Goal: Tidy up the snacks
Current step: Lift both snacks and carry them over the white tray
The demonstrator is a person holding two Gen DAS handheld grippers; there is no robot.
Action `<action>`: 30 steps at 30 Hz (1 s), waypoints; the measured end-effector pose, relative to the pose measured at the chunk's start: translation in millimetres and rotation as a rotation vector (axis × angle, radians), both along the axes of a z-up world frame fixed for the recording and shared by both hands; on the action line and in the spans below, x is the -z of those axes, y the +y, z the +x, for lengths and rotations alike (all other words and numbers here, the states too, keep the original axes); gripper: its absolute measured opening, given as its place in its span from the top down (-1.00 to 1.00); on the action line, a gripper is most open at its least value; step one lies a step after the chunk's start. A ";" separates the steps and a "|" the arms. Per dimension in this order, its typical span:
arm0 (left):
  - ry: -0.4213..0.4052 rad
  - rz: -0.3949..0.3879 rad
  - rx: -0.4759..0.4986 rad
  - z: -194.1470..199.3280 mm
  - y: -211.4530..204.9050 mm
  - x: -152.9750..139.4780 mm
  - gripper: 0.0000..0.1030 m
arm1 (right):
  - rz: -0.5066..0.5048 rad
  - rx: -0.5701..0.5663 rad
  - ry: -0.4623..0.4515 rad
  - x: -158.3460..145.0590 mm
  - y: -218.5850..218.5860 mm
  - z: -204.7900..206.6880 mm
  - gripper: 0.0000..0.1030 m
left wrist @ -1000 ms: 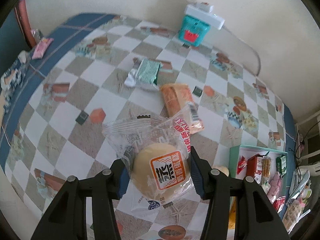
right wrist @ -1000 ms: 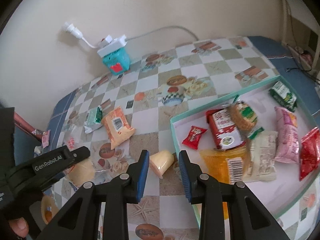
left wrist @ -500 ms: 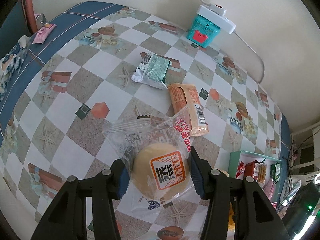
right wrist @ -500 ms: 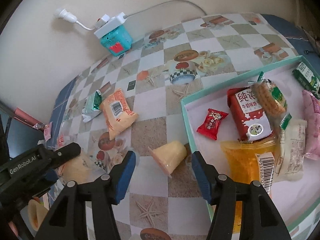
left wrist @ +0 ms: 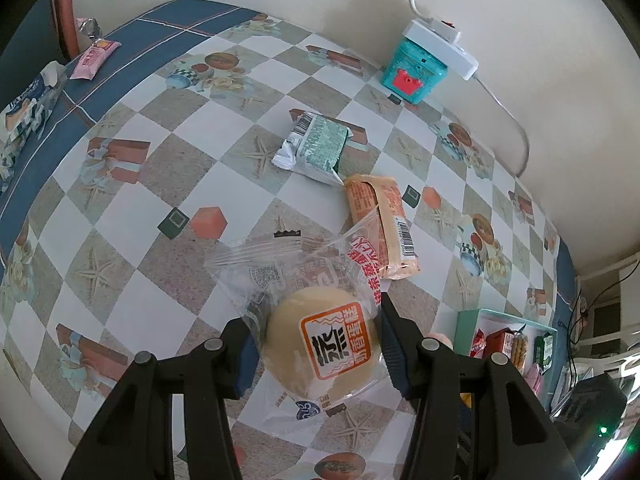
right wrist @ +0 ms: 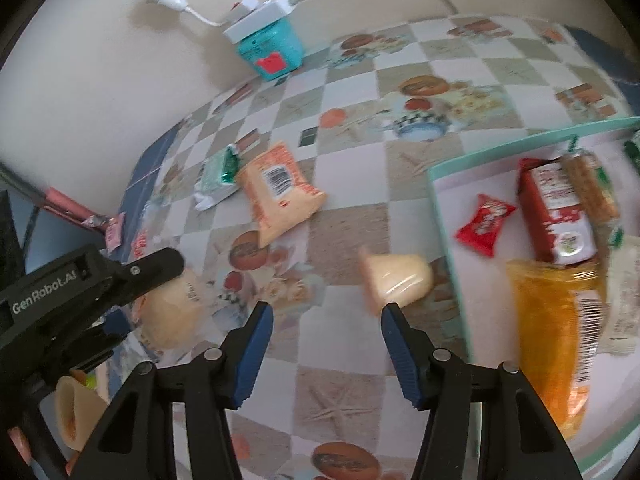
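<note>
Left wrist view showed, from the left, a pink sachet (left wrist: 95, 59) lying on the blue border of the checked tablecloth (left wrist: 120, 216), far from the teal tray (left wrist: 466, 322); further right lay a green-and-silver packet (left wrist: 314, 147), and an orange packet (left wrist: 382, 224) just beside it, nearer the tray. Lower down, the left gripper (left wrist: 316, 350) was clamped on a clear-wrapped round bun (left wrist: 320, 350), its blue pads pressing both sides of the wrapper, a little left of the tray's corner. Right wrist view (somewhat blurred) showed that same gripper (right wrist: 160, 268) at the far left with the bun (right wrist: 172, 316) under it. The right gripper (right wrist: 327, 314) had its jaws closing with only tablecloth between them; a pale yellow jelly cup (right wrist: 396, 282) lay on its side just beyond the right fingertip, next to the tray's (right wrist: 448, 232) left wall. Inside the tray lay a red candy (right wrist: 484, 224), a red carton (right wrist: 558, 216) and a large orange bag (right wrist: 556, 332).
</note>
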State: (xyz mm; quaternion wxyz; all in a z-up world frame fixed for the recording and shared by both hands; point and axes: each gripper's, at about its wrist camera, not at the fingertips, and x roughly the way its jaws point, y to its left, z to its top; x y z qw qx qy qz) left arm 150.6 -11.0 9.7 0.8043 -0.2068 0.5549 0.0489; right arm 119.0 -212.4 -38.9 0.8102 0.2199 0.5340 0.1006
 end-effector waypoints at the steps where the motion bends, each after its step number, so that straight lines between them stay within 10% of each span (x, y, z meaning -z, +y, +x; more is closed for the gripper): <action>1: 0.000 -0.001 -0.002 -0.1 0.2 -0.1 -0.05 | 0.016 -0.008 0.005 1.3 2.2 0.7 -0.15; 30: 0.022 -0.019 -0.012 1.9 5.3 8.0 -0.05 | -0.212 0.060 -0.012 10.8 -3.8 12.2 0.03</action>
